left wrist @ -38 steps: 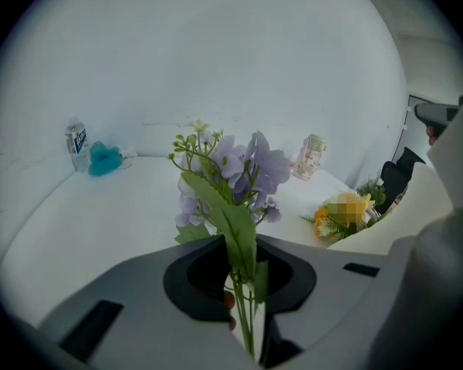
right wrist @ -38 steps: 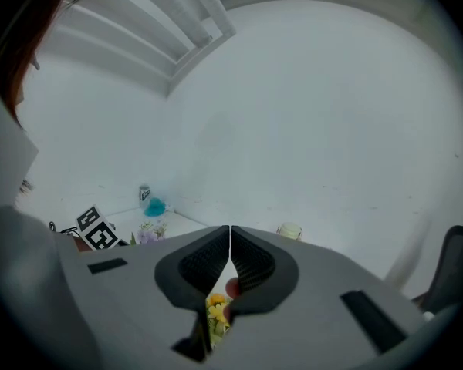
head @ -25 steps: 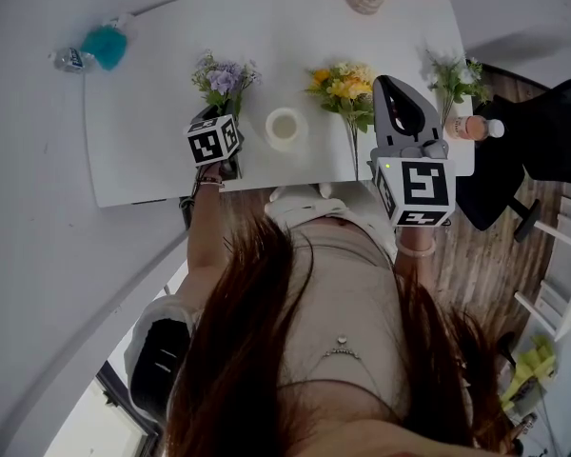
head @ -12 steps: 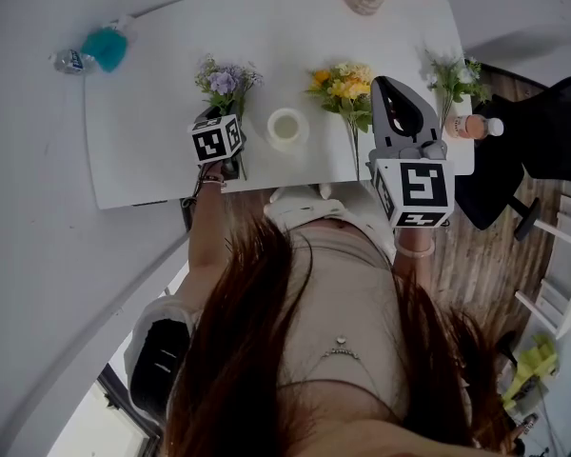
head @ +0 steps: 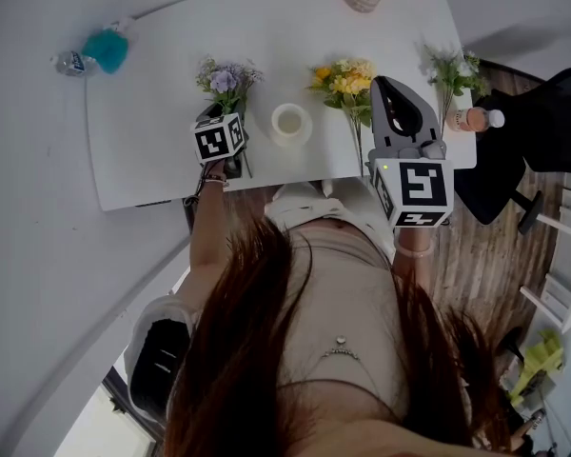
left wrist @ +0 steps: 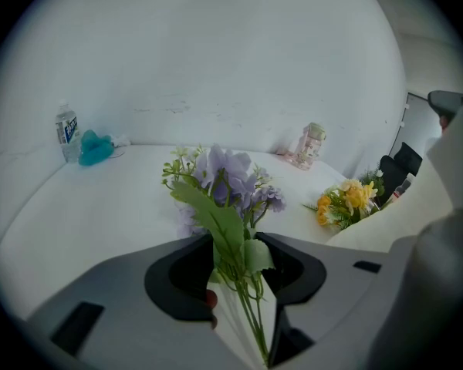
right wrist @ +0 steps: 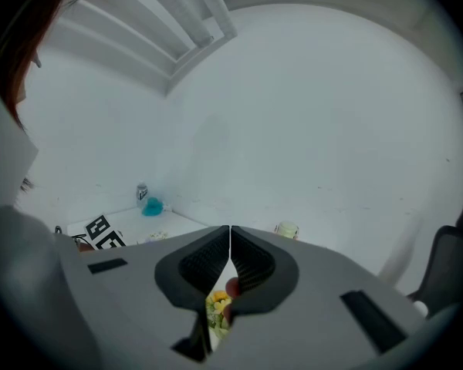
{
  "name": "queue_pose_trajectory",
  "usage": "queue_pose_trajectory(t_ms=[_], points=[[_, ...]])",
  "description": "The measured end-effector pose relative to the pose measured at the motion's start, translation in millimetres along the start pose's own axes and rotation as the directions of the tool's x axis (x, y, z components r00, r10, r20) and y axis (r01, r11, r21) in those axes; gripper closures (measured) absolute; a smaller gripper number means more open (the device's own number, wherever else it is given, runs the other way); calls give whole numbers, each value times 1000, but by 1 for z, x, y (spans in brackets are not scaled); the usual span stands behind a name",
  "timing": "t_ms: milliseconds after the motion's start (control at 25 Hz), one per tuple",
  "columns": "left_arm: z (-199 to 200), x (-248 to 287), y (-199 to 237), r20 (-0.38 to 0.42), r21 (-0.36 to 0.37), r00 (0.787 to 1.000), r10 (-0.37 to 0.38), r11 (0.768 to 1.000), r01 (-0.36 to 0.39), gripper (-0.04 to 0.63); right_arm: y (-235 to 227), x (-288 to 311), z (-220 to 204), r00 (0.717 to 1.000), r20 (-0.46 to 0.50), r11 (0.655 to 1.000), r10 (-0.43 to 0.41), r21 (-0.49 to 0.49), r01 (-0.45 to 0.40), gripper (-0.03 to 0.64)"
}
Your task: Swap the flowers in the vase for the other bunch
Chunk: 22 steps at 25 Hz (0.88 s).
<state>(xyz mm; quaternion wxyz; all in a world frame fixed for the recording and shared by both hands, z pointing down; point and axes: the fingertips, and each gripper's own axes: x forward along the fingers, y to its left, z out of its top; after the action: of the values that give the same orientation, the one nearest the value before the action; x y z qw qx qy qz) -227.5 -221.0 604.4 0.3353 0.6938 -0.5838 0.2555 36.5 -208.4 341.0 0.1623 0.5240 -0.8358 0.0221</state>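
Purple flowers (head: 226, 77), beside white vase (head: 287, 142), stand loose in the just-opening left gripper (left wrist: 233, 245); right gripper (right wrist: 230, 241) closed.

Table (head: 152, 122) smooth matt white; floor (head: 471, 260) wood planks.

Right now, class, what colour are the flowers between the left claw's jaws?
Pale purple; the bunch shows best in the left gripper view.
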Motion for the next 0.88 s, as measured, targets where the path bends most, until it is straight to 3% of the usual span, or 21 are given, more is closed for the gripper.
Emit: queue_pose_trajectory(t_ms=[600, 880], points=[[-8, -23, -7, 27, 27, 999, -42, 999, 42, 422, 34, -16, -1, 999, 40, 999, -14, 36, 13, 589], [-7, -47, -10, 80, -3, 997, -9, 1000, 9, 422, 40, -26, 4, 997, 79, 999, 20, 35, -23, 589]])
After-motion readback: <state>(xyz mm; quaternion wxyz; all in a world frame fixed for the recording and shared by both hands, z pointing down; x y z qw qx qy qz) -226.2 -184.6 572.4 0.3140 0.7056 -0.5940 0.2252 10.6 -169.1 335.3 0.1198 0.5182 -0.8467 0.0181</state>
